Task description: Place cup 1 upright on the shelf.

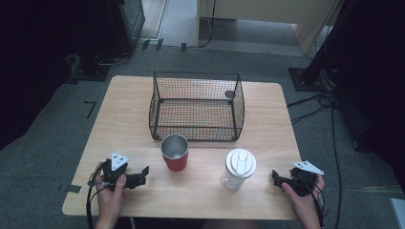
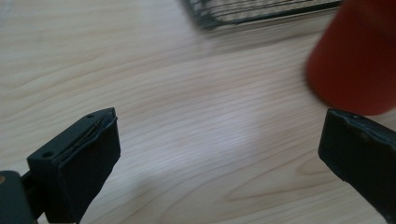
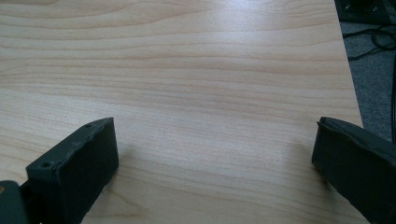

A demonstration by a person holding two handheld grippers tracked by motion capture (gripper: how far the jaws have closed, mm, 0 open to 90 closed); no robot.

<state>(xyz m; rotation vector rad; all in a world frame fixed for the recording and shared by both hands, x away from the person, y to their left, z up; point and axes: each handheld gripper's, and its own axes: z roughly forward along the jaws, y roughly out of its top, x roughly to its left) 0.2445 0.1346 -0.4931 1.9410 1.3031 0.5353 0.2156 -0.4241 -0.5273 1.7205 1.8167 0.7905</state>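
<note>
Pale wood table (image 1: 129, 109): seen across the centre of the high view, with grey floor all around it.
Red cup (image 1: 175, 152): stood upright just below the centre of the high view, its metal inside visible from above; it is placed just in front of the basket and apart from it. In the left gripper view it is found blurred at the upper right (image 2: 357, 60), just above the right-hand jaw.
White bottle (image 1: 238, 169): stood upright to the right of the red cup in the high view, closed by a white lid, well apart from the cup.
Wire basket (image 1: 197, 76): a black mesh basket set in the upper middle of the high view; its near edge is seen at the top of the left gripper view (image 2: 261, 11).
Left gripper (image 1: 142, 175): held at the lower left of the high view, near the red cup but not touching it. Its jaws are spread wide and nothing is held between them.
Right gripper (image 1: 275, 177): held at the lower right of the high view, near the white bottle and apart from it. Its jaws are spread wide over bare wood, with nothing gripped.
</note>
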